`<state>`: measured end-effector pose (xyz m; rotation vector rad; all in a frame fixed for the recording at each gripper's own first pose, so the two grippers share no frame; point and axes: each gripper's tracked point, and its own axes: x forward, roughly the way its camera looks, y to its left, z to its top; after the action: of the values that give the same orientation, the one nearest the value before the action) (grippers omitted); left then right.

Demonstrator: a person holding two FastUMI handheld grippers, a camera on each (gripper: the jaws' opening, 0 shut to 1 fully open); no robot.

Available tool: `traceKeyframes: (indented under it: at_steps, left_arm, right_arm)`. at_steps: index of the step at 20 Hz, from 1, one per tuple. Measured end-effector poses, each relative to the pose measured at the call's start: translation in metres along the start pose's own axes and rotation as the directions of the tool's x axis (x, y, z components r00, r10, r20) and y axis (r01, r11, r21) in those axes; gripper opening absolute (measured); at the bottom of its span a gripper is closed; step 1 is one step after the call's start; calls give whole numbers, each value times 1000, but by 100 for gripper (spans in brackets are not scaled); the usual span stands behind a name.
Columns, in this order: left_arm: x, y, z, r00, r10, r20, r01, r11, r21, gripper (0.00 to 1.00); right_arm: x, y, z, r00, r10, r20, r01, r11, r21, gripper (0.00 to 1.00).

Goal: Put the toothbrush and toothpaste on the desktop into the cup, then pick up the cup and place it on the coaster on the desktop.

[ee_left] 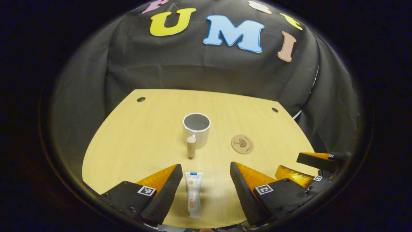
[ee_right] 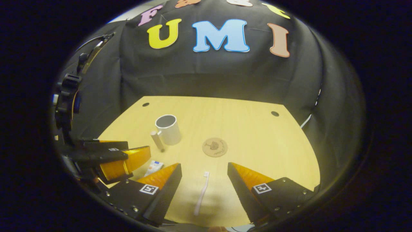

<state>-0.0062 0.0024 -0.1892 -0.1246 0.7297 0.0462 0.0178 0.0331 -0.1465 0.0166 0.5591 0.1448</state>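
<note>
Toothpaste (ee_left: 194,193): light, soft tube; grip mid-body. Toothbrush (ee_right: 201,193): thin, stiff; grip handle. Both hand-held grippers, left (ee_left: 206,187) and right (ee_right: 204,190), are spread.

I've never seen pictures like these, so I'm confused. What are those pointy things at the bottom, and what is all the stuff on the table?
Those are two-finger grippers a person holds, each carrying a camera. The left gripper view looks past the left gripper, open over a white toothpaste tube. The right gripper view looks past the right gripper, open over a slim pale toothbrush. Nothing is held. On the light wooden table stand a white cup with a wooden handle and a round brown coaster.
</note>
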Motion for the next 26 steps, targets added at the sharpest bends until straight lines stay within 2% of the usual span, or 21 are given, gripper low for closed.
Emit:
traceKeyframes:
  at_steps: [6,9,13,18,21,26]
  left_arm:
    - [15,7,-39,982,3,-191,-8,1000,-25,96]
    - [25,18,-58,959,25,-283,-35,999,-32,97]
    - [33,26,-89,916,18,-402,-51,996,-71,95]
    - [46,35,-117,867,25,-498,-61,997,-55,99]
    - [51,34,-126,842,2,-539,-46,997,-68,95]
    - [56,35,-135,819,-7,-573,-38,997,-65,98]
  right_arm:
    - [20,1,-38,983,2,-182,0,1000,12,91]
    - [28,3,-55,965,-1,-261,5,1000,14,91]
    - [39,7,-77,935,6,-355,5,1000,30,92]
    - [53,10,-103,887,7,-462,21,998,56,92]
    - [61,13,-112,862,7,-507,30,998,64,93]
    - [73,19,-128,824,20,-567,31,996,80,93]
